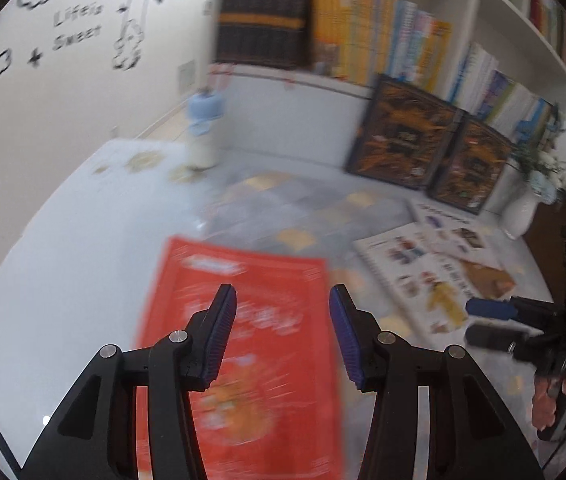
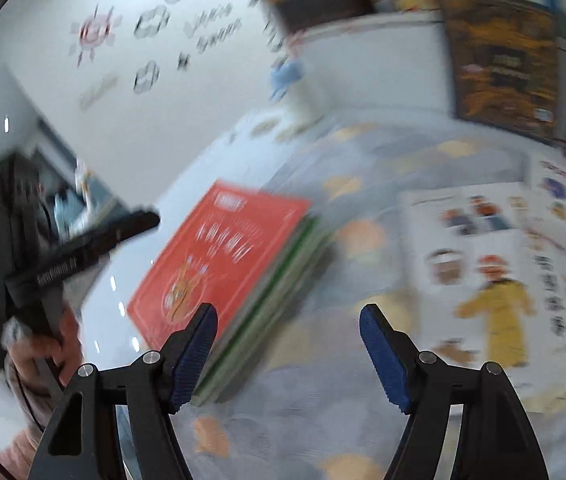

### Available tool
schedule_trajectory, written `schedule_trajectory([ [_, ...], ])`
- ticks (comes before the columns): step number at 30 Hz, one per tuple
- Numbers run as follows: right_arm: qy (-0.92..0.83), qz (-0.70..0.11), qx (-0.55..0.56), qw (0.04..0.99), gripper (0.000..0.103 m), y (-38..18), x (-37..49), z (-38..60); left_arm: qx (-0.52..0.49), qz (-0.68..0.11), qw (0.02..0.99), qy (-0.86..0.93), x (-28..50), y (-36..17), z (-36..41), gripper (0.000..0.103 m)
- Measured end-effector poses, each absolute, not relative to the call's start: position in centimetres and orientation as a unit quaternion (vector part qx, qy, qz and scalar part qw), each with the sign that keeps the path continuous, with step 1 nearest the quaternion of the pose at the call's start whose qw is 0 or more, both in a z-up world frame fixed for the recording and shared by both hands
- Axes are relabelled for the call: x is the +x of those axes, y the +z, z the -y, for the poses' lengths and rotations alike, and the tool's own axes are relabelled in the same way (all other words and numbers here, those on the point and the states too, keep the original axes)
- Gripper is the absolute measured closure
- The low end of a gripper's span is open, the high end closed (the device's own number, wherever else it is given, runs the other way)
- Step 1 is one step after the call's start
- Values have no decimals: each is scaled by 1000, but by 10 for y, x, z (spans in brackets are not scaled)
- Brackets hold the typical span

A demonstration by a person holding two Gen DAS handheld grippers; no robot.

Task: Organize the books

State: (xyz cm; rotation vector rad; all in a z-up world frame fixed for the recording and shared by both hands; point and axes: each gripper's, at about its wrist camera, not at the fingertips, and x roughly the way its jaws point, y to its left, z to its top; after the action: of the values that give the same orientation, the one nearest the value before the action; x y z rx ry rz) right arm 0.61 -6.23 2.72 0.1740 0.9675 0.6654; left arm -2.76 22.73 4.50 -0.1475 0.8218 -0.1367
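Both claws stand spread with nothing between the pads: left gripper (image 1: 283, 308) above the near half of the red book (image 1: 243, 344), right gripper (image 2: 288, 326) just right of the same stack. Red book tops a short pile near the desk's (image 1: 63, 260) left edge, long axis running away from the cameras; left hand is nearer it. Right of it, a white illustrated book (image 1: 427, 276) lies flat toward the far right corner, nearer the right gripper. Wall lettering (image 1: 77, 26) reads "Life is Sweet"; cover print is too blurred to read.
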Motion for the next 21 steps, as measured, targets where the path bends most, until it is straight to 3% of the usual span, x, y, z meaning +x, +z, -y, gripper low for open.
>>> schedule_trajectory([
  [10,169,-410,193,876,30,21,39,275,-95,-407,894,-161,62,18,-72,55],
  [21,105,-444,273,847,30,-48,101,369,-94,-486,853,-165,149,-72,33,55],
])
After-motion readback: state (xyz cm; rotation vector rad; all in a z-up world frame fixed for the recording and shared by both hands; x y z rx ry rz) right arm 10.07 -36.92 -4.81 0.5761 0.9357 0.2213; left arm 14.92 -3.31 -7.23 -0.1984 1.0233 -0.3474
